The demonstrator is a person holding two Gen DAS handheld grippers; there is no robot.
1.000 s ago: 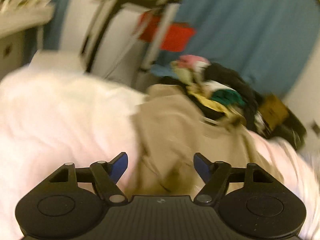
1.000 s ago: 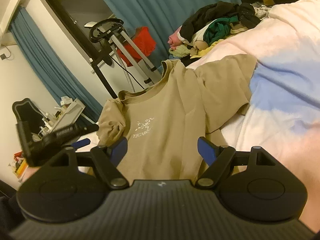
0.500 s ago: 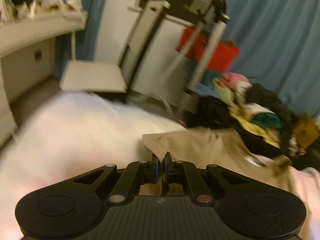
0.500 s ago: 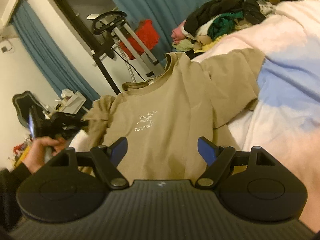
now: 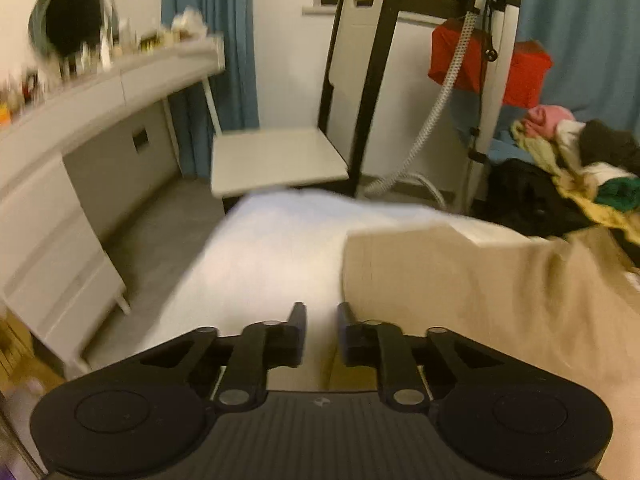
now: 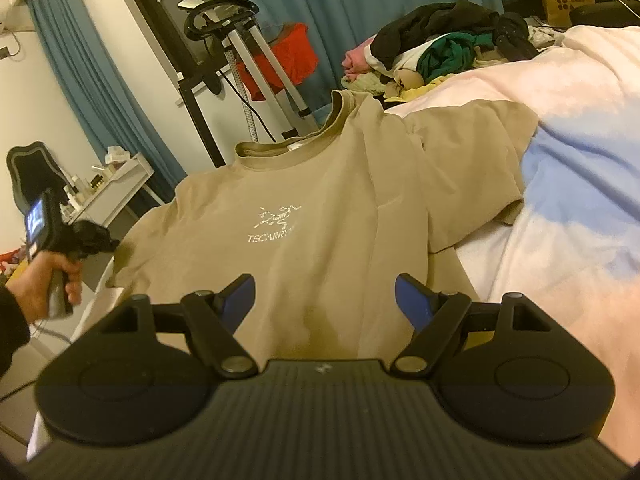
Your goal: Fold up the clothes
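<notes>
A tan T-shirt (image 6: 320, 208) with a white chest logo lies face up on the pale bed (image 6: 580, 200), collar toward the far edge. Its left sleeve is spread flat and its right sleeve rests outward. My right gripper (image 6: 324, 292) hovers over the shirt's lower part, wide open and holding nothing. In the left wrist view the shirt's sleeve edge (image 5: 480, 288) lies just right of my left gripper (image 5: 320, 316), whose fingers stand slightly apart over bare bedding (image 5: 272, 256). A hand (image 6: 44, 288) holds that left gripper at the bed's left side.
A pile of mixed clothes (image 6: 440, 52) sits at the far end of the bed. A stand with a hose and a red item (image 5: 488, 60) rises behind it. A white chair (image 5: 276, 160) and a long desk (image 5: 100, 92) flank the bed's left side.
The left gripper, shut on the sleeve edge half a second ago, has opened and drawn left off the shirt. The sleeve now lies flat. The right gripper stayed open and barely moved.
</notes>
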